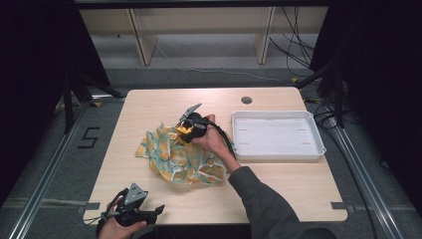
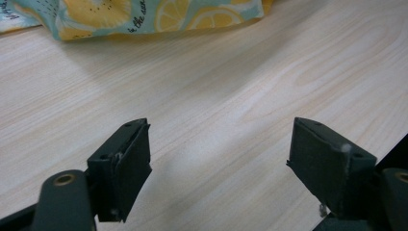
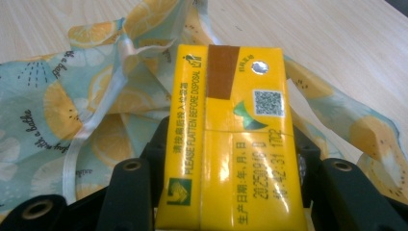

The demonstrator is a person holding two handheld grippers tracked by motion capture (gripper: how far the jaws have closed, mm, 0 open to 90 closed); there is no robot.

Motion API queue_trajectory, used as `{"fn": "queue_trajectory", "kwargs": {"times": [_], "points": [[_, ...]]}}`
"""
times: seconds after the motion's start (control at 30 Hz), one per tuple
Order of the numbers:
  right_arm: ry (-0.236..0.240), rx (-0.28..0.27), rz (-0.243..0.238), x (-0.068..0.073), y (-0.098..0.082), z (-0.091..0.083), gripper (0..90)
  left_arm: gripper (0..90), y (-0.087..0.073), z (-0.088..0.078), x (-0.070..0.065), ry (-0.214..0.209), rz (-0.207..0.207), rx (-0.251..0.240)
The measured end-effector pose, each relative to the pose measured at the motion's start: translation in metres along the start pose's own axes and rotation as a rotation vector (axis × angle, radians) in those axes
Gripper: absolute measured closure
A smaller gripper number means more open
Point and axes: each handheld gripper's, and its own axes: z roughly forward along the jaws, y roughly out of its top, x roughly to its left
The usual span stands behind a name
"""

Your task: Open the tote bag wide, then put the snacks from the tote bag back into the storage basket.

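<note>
From the high view, the right gripper [image 1: 185,130] sits over a lemon-print cloth [image 1: 181,159] heaped mid-tabletop [image 1: 278,184], with something yellow at its tip; a white tray [image 1: 276,134] lies just to the right. The left gripper [image 1: 149,213] rests at the near edge, well apart from the cloth.

The left gripper view shows its jaws spread wide over bare wood, the cloth [image 2: 134,17] beyond.

The right gripper view makes the yellow thing plain: a drink carton [image 3: 231,139] pinched between the jaws, above the cloth [image 3: 62,110].
</note>
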Motion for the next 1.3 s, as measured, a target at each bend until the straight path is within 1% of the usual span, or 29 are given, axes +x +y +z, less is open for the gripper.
{"fn": "queue_trajectory", "kwargs": {"times": [0.03,0.07,0.13,0.17,0.2,0.23,0.27,0.3,0.37,0.4,0.47,0.53,0.57,0.6,0.63,0.67,0.7,0.77,0.83,0.9,0.97,1.0,1.03,1.13,1.17,1.2,1.23,1.27,1.3], "points": [[0.006,-0.005,-0.02,0.0,0.001,-0.001,51.6,21.0,0.0,-0.001,0.001,-0.002,0.015,0.011],[0.003,-0.011,-0.042,0.0,0.002,0.0,51.7,20.1,0.0,-0.001,0.001,-0.001,0.005,0.002],[0.003,-0.005,-0.035,0.002,0.003,-0.003,51.8,20.0,0.001,-0.001,0.001,0.005,0.004,0.007],[0.005,-0.01,-0.051,0.002,0.005,-0.006,51.8,20.0,0.001,-0.001,0.002,0.01,0.01,0.011],[0.005,-0.01,-0.051,0.002,0.005,-0.006,51.8,20.0,0.001,0.0,0.001,0.007,0.0,-0.001],[0.021,-0.012,-0.04,0.003,0.007,-0.01,52.0,20.0,0.0,0.0,0.0,0.0,-0.01,-0.002],[0.021,-0.012,-0.04,0.003,0.007,-0.01,52.0,20.0,0.0,0.0,0.0,0.0,-0.01,-0.002],[0.012,-0.011,-0.044,0.003,0.008,-0.012,52.0,20.0,0.001,0.0,0.001,0.001,0.007,0.008],[0.013,-0.015,-0.051,0.005,0.011,-0.017,52.1,20.0,0.001,-0.001,0.001,-0.003,0.012,0.01],[0.018,-0.016,-0.063,0.006,0.012,-0.018,52.2,20.0,0.001,0.0,0.001,-0.002,0.007,0.005],[0.016,-0.026,-0.057,0.008,0.016,-0.024,52.2,20.0,0.0,0.0,0.001,0.01,0.004,0.005],[0.012,-0.036,-0.059,0.008,0.017,-0.025,52.2,20.0,0.0,0.0,0.0,0.006,-0.001,0.001],[0.021,-0.024,-0.054,0.009,0.018,-0.028,52.2,20.0,0.001,-0.001,0.001,0.007,0.012,0.001],[0.019,-0.034,-0.064,0.01,0.02,-0.03,52.2,20.1,0.001,-0.001,0.001,0.006,0.014,0.001],[0.023,-0.026,-0.065,0.01,0.021,-0.032,52.2,20.1,0.001,-0.002,0.002,0.006,0.016,0.013],[0.02,-0.037,-0.07,0.01,0.023,-0.033,52.2,20.1,0.0,-0.001,0.001,0.005,-0.007,0.006],[0.021,-0.044,-0.074,0.01,0.024,-0.035,52.2,20.1,0.001,-0.001,0.002,0.021,-0.002,0.01],[0.021,-0.045,-0.067,0.011,0.027,-0.039,52.2,20.1,0.001,-0.002,0.002,0.003,0.005,0.019],[0.028,-0.053,-0.076,0.012,0.032,-0.047,52.2,20.1,0.001,-0.002,0.002,0.003,0.009,0.022],[0.033,-0.056,-0.081,0.011,0.034,-0.05,52.2,20.1,0.001,-0.002,0.002,0.002,0.006,0.016],[0.019,-0.057,-0.074,0.012,0.039,-0.06,52.2,20.1,0.001,-0.003,0.003,0.006,0.028,0.025],[0.019,-0.057,-0.074,0.012,0.039,-0.06,52.2,20.1,0.001,-0.003,0.003,0.006,0.028,0.025],[0.021,-0.065,-0.085,0.009,0.041,-0.065,52.3,20.4,0.001,-0.001,0.001,0.007,0.013,0.002],[0.024,-0.06,-0.07,0.009,0.044,-0.072,52.3,20.5,0.001,-0.002,0.002,0.001,0.029,0.01],[0.014,-0.071,-0.097,0.007,0.044,-0.074,52.3,20.5,0.001,-0.002,0.002,0.007,0.016,0.008],[0.015,-0.065,-0.088,0.007,0.045,-0.079,52.3,20.5,0.002,-0.003,0.003,0.004,0.023,0.024],[0.002,-0.086,-0.104,0.005,0.045,-0.085,52.3,20.4,0.001,-0.002,0.002,0.001,0.002,0.006],[0.002,-0.086,-0.104,0.005,0.045,-0.085,52.3,20.4,0.001,-0.002,0.003,0.003,0.008,0.008],[0.002,-0.095,-0.104,0.004,0.044,-0.093,52.3,20.5,0.001,-0.004,0.004,0.009,0.019,0.014]]}}
